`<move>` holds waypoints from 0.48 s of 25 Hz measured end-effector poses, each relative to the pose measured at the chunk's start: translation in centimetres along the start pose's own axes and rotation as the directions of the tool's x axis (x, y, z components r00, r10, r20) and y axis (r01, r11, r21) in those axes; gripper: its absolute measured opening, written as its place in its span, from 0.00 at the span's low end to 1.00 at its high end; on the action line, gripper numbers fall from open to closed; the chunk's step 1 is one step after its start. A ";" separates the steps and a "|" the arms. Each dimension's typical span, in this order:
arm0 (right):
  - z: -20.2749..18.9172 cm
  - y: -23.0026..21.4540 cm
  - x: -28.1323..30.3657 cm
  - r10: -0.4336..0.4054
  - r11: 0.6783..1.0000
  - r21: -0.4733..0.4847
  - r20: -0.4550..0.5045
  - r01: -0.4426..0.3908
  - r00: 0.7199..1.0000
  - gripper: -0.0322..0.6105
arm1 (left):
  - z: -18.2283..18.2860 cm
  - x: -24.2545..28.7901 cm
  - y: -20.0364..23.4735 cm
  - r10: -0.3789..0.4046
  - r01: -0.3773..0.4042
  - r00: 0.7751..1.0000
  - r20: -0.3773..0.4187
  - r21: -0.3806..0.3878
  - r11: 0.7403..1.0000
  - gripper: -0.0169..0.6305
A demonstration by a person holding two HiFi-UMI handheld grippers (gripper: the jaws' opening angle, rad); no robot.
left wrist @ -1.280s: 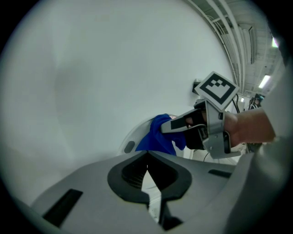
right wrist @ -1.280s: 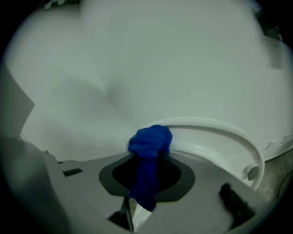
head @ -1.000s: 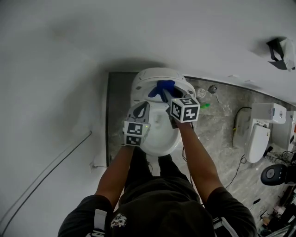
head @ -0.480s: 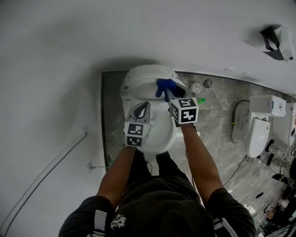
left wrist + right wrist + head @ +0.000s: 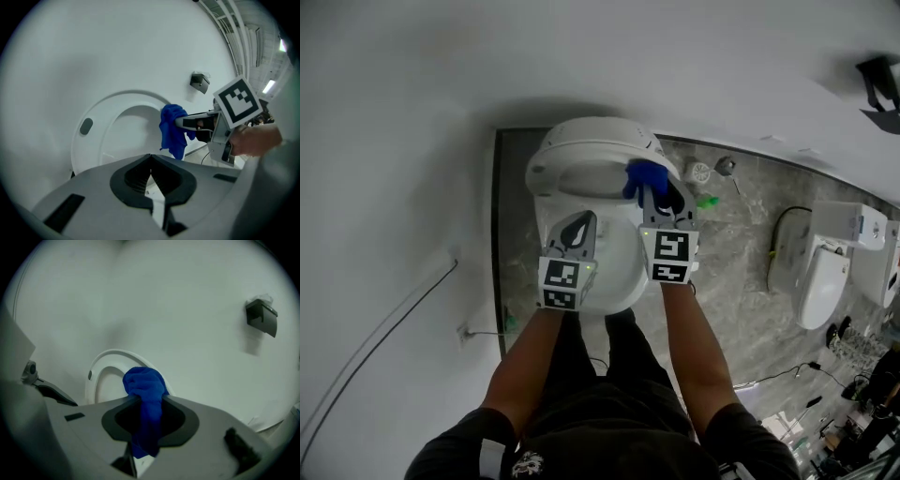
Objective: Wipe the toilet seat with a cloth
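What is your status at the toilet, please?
Right gripper shut on blue cloth, at the raised seat. Left gripper shut, empty, above the bowl. Nothing in the way.

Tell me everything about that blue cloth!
The blue cloth is bright blue, soft and fuzzy-looking. It is bunched up and crumpled, not flat. The right gripper has its fingers shut on the middle, so one lump pokes out in front and the rest hangs below. It is held by the right side of the raised toilet seat; whether it touches is unclear.
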State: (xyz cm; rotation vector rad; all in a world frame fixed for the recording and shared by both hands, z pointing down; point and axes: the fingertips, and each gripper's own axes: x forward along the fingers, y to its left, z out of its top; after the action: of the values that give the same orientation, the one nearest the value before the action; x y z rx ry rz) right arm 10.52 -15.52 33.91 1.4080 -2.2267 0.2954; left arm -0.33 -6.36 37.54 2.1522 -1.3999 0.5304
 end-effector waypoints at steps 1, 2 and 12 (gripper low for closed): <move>-0.2 0.0 -0.1 -0.016 1.000 -0.015 0.019 0.016 1.000 0.19 | -0.5 0.3 0.2 0.006 -0.006 1.000 -0.001 -0.005 1.000 0.04; -0.5 -0.1 -0.1 -0.034 0.999 -0.031 0.036 0.035 0.999 0.19 | -0.9 0.5 0.5 0.012 -0.012 1.000 0.001 -0.008 1.000 0.04; -11.1 -2.0 1.3 -0.190 0.982 0.024 0.043 0.189 0.981 0.19 | -7.8 4.0 2.4 -0.001 0.001 1.000 0.008 0.041 0.999 0.04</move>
State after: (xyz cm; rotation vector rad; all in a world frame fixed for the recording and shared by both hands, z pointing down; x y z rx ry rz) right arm 15.06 -12.71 43.96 1.6392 -2.1096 0.2220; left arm -1.32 -5.28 46.46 2.1898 -1.4038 0.5556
